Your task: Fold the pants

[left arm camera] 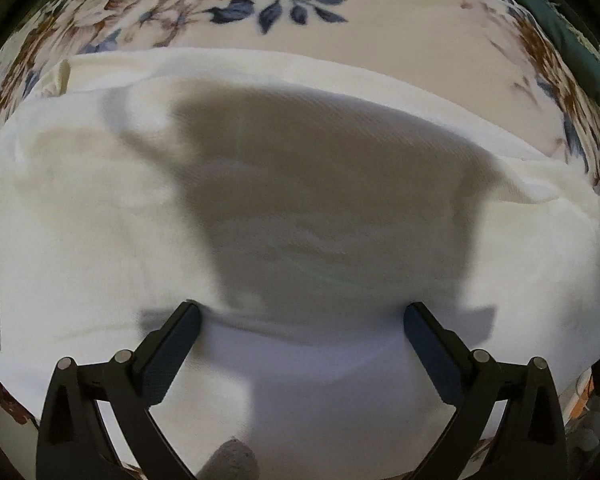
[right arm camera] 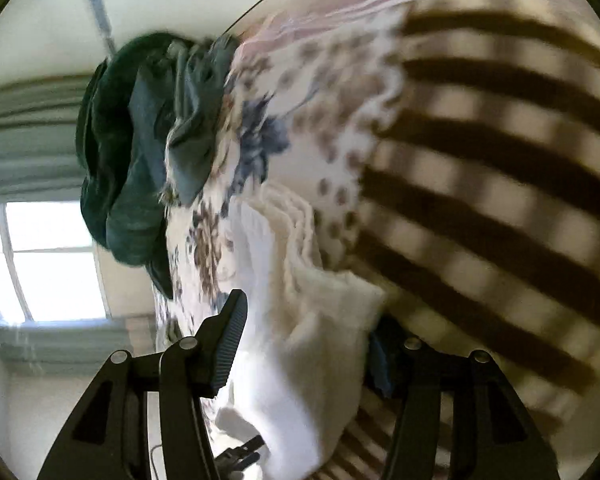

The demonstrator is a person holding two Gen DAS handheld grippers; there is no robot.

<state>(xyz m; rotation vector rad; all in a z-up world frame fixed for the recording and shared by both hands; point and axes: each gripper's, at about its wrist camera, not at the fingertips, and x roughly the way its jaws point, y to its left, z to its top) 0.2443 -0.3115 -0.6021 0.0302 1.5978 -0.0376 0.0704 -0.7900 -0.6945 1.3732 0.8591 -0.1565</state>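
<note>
Left tool is wide open, low over the white pants, gripping nothing. The pants lie flat across the floral bed, already doubled at the far edge. Right tool is tilted, with pants cloth bunched between its fingers; can't tell whether it's pinching. Green clothes are piled far left. To do it well: pinch the near edge squarely and carry both corners level.
</note>
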